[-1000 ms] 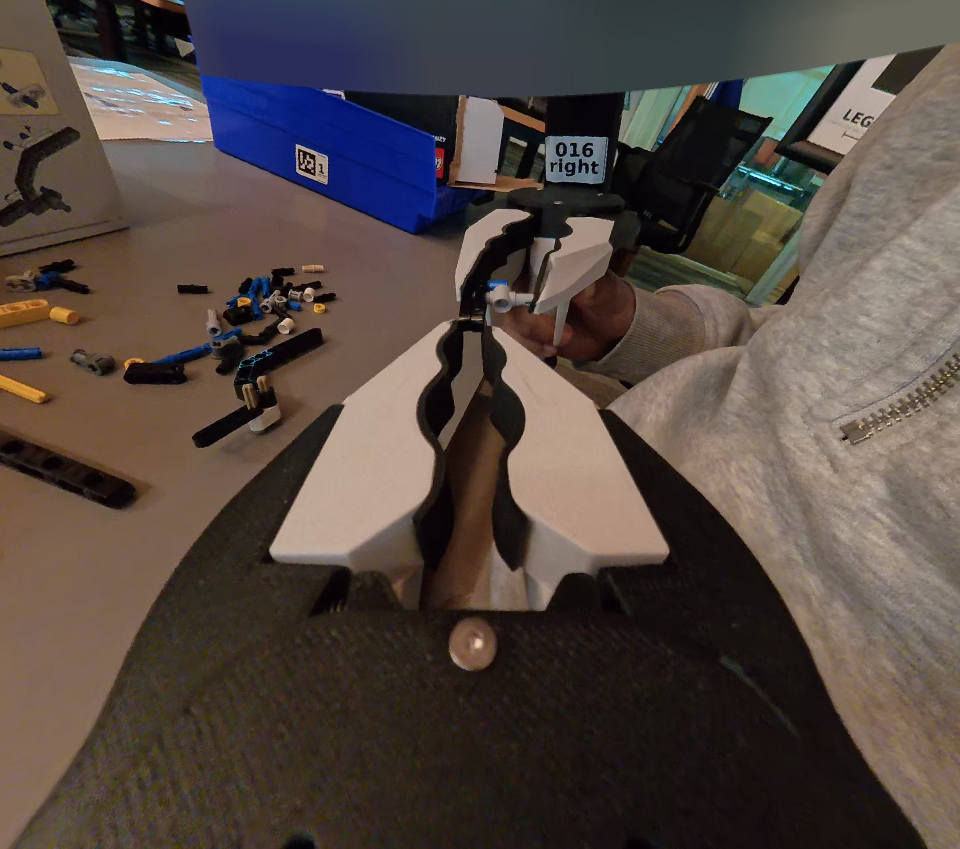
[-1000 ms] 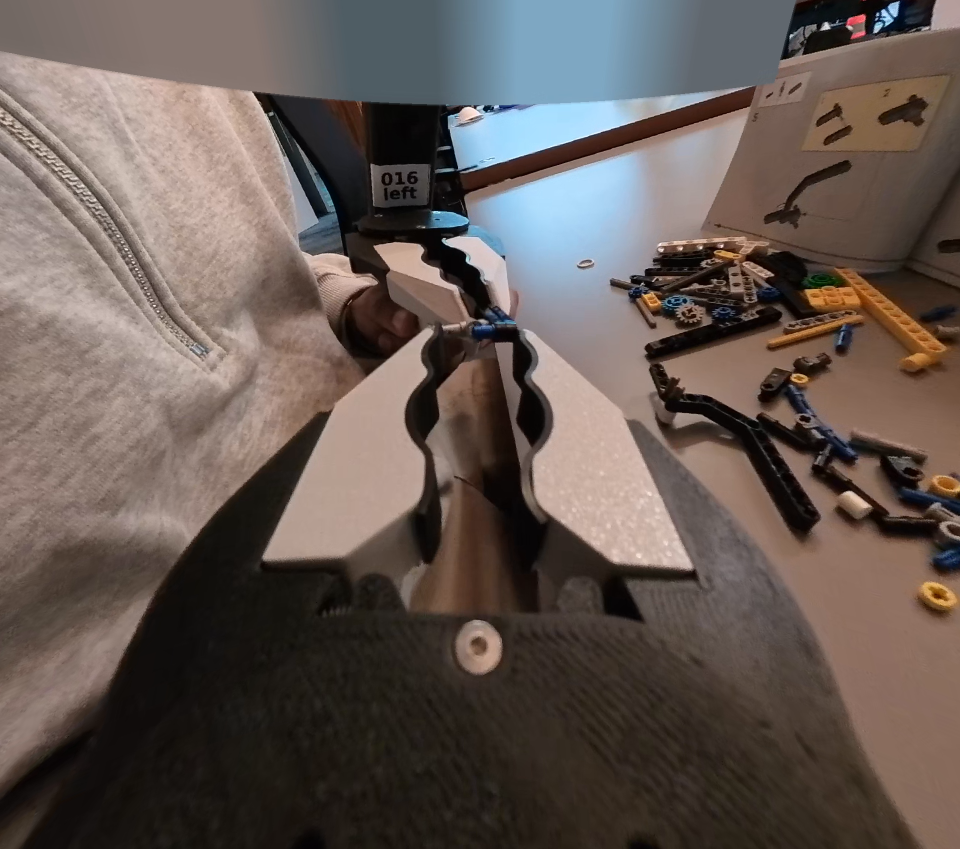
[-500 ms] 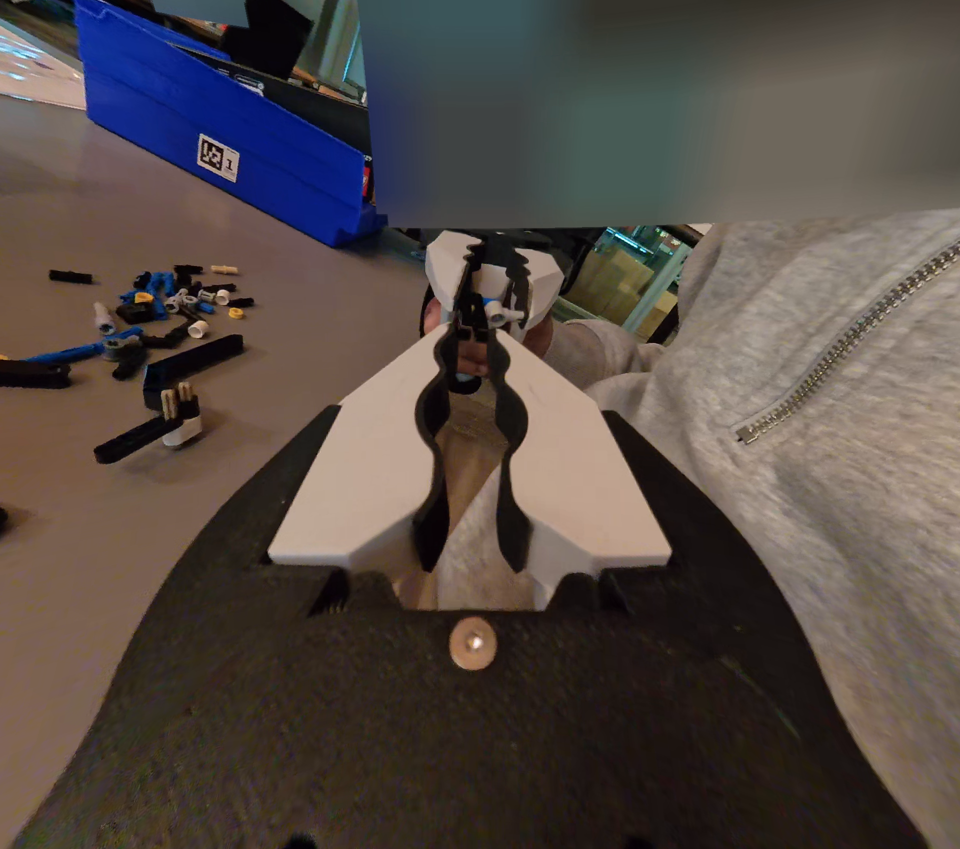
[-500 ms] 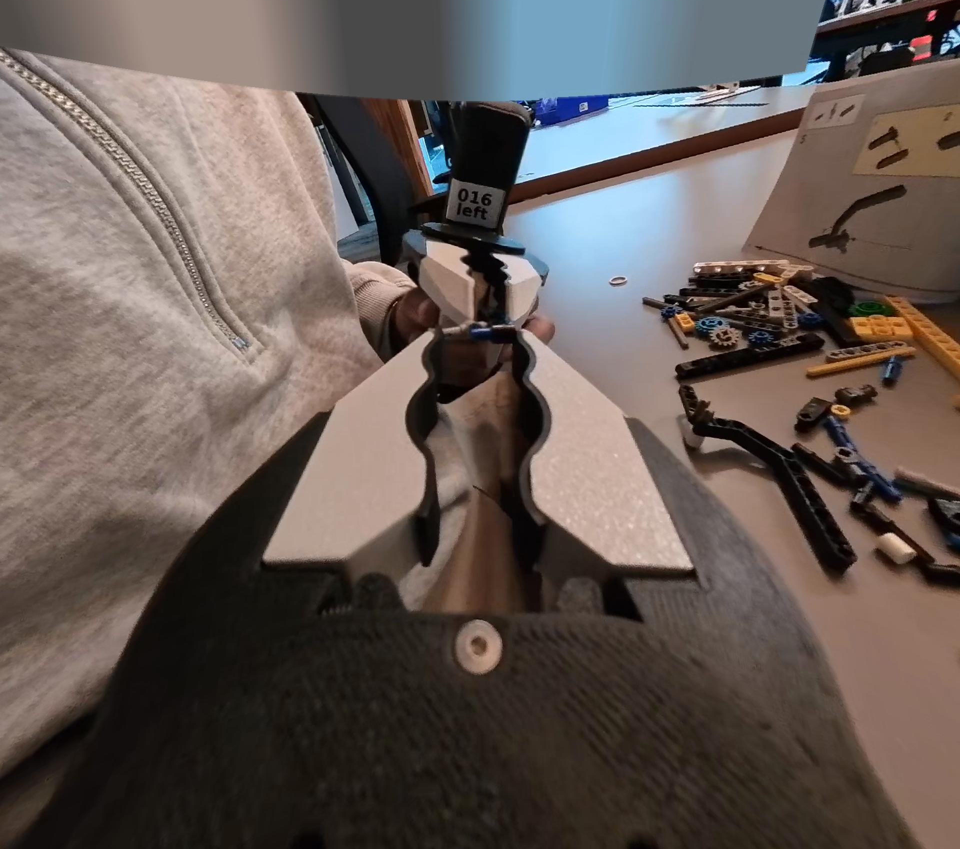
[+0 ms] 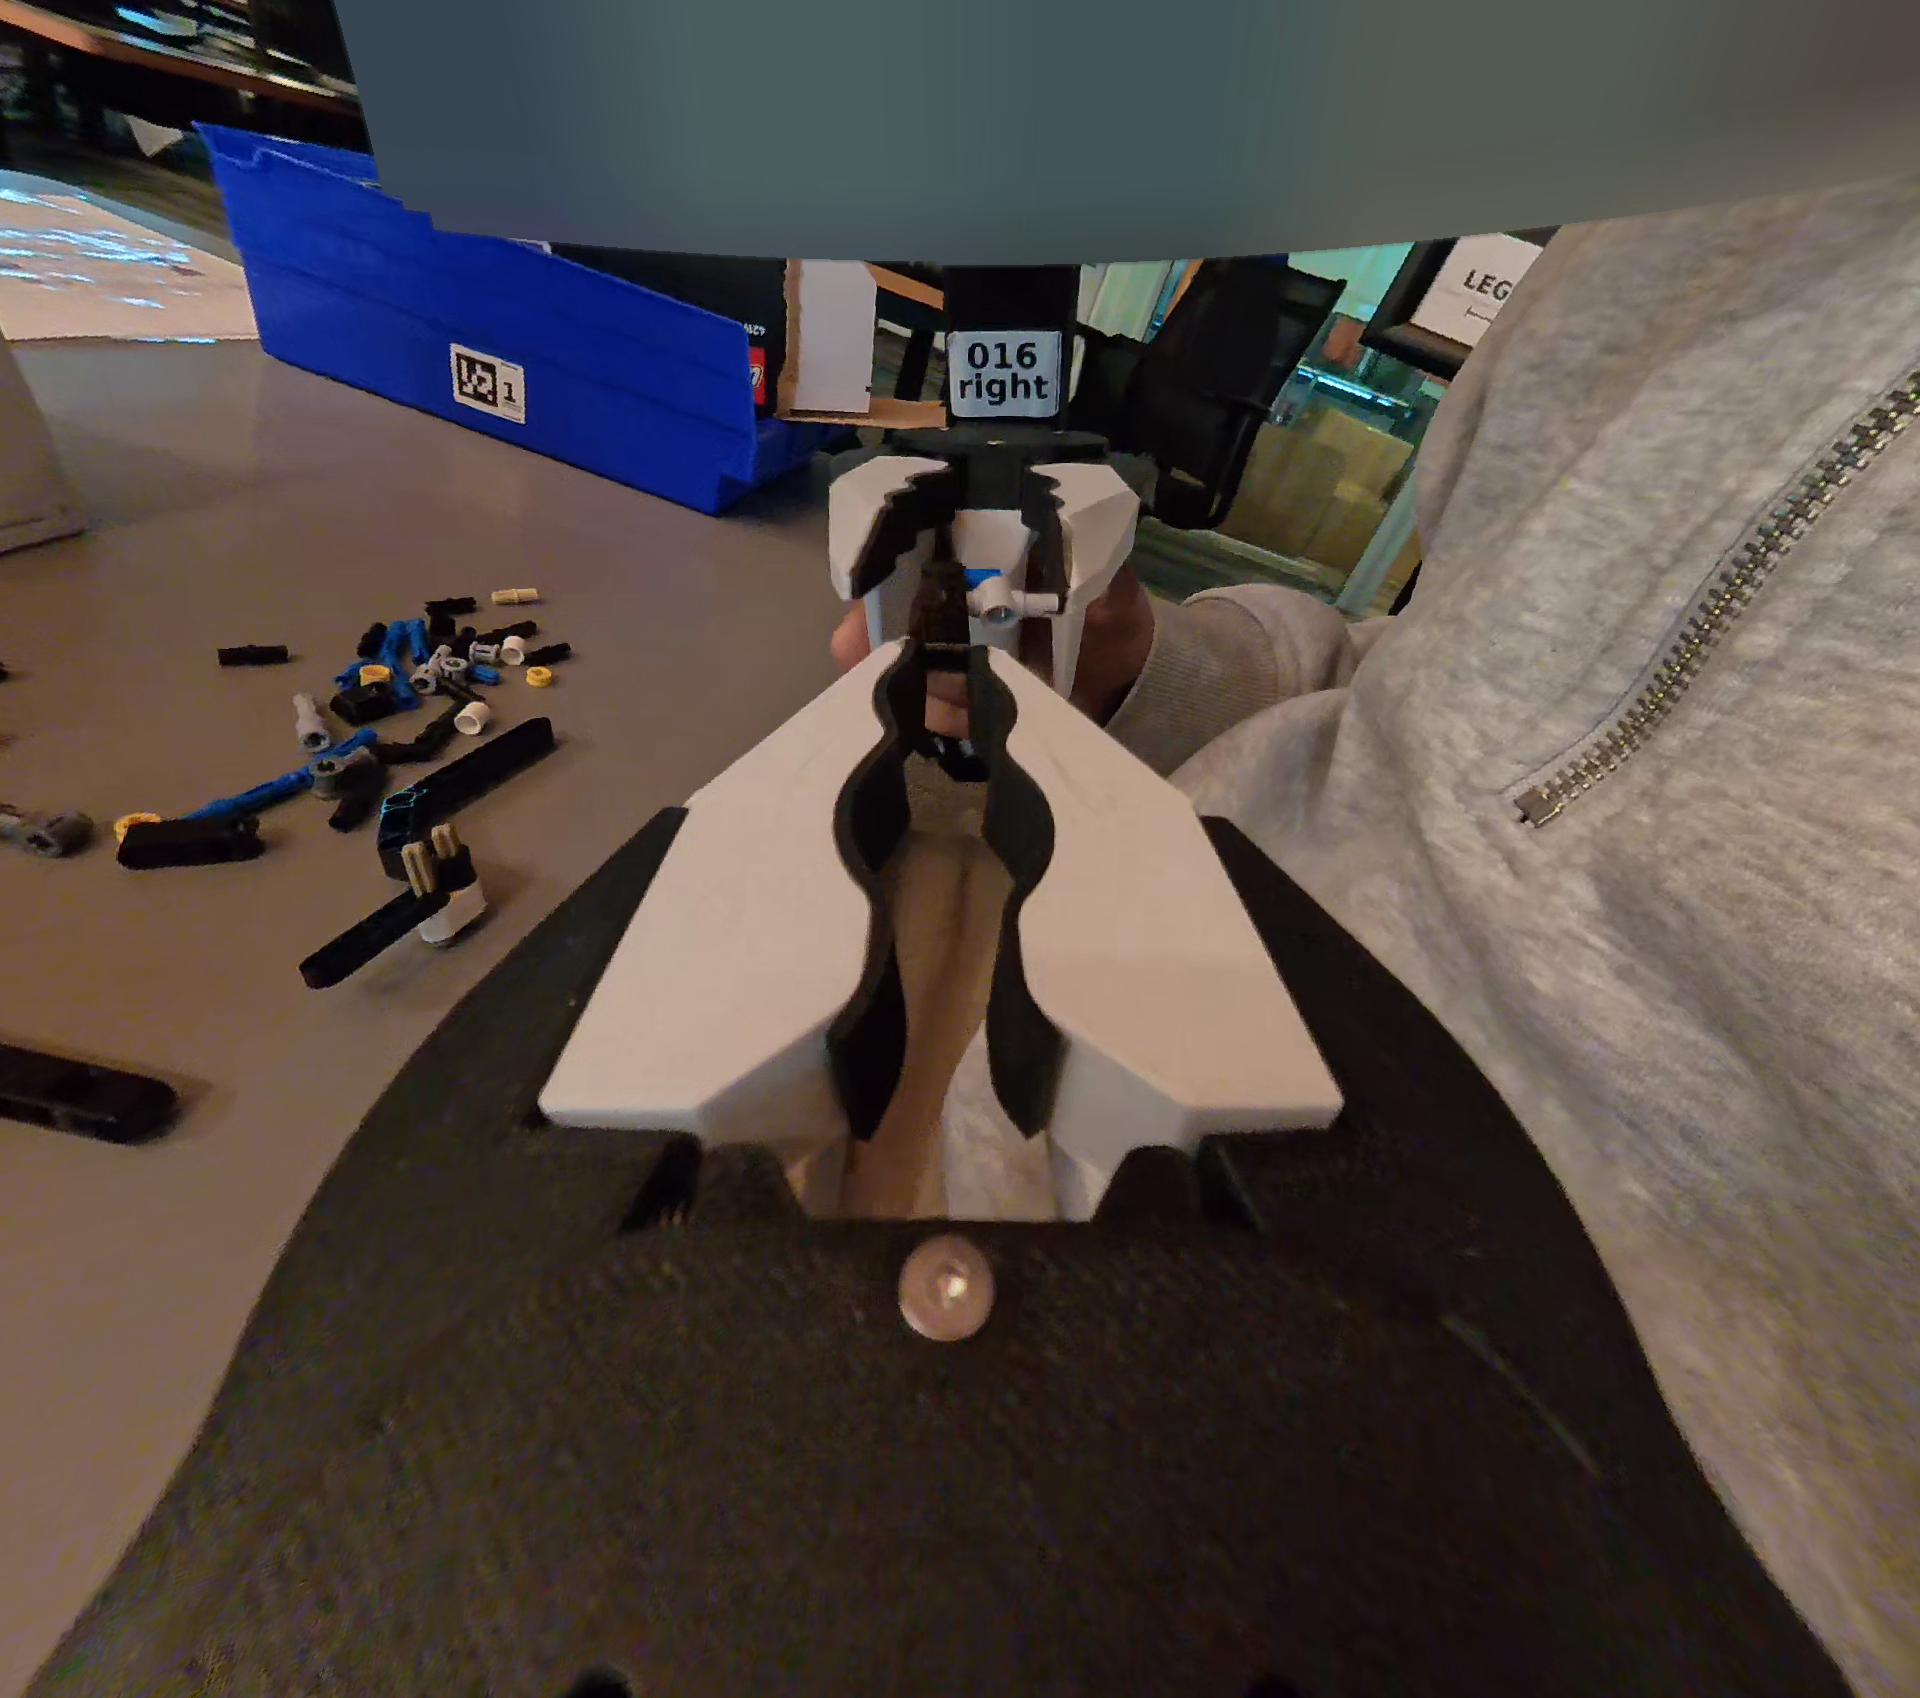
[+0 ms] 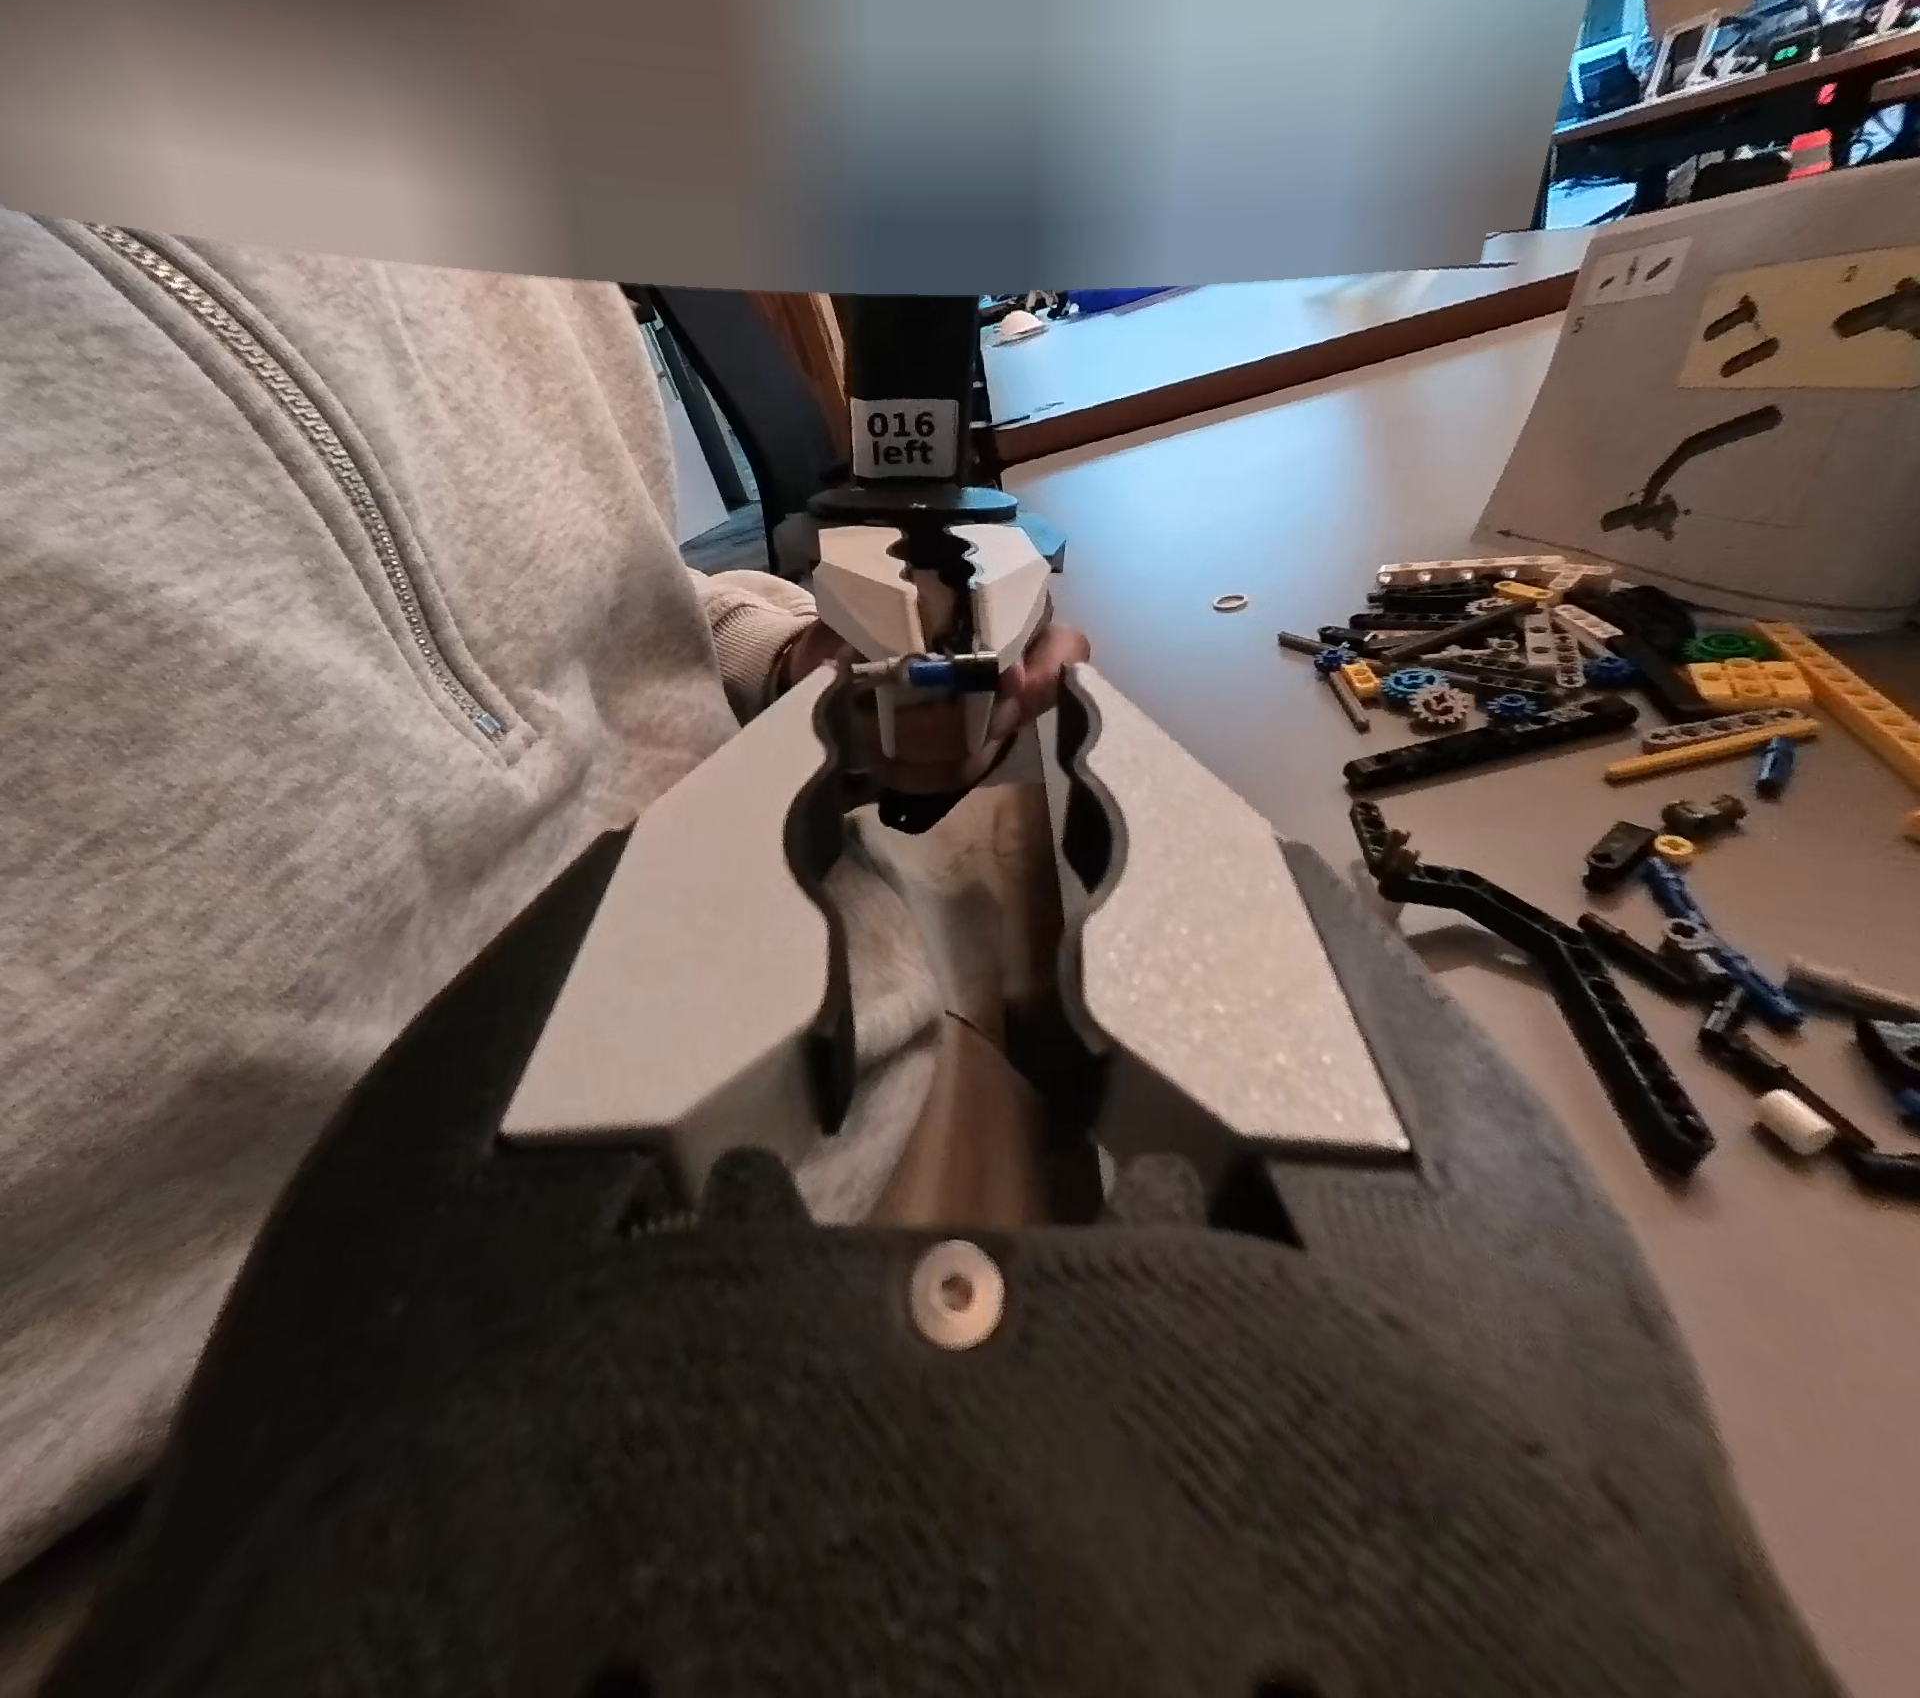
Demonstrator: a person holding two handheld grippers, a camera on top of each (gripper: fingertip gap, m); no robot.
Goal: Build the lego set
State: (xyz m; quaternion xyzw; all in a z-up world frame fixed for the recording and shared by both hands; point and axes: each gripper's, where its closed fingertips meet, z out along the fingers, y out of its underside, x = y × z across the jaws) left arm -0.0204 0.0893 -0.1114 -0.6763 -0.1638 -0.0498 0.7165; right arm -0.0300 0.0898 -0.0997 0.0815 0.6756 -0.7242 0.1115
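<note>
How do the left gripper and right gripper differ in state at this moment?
The left gripper is shut on a small blue-and-grey lego piece; the right gripper is open, its jaws apart either side of that piece. The left gripper carries it; the right gripper holds nothing. Both have white fingers and face each other.

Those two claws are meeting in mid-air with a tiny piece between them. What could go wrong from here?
1. Only the left gripper tips pinch the blue-and-grey pin piece, seemingly held past the table edge, over the grey sweatshirt. A slip could drop it into the lap or out of sight.
2. The right gripper stands open close around it. Closing off-centre could knock it askew or loose.
</note>
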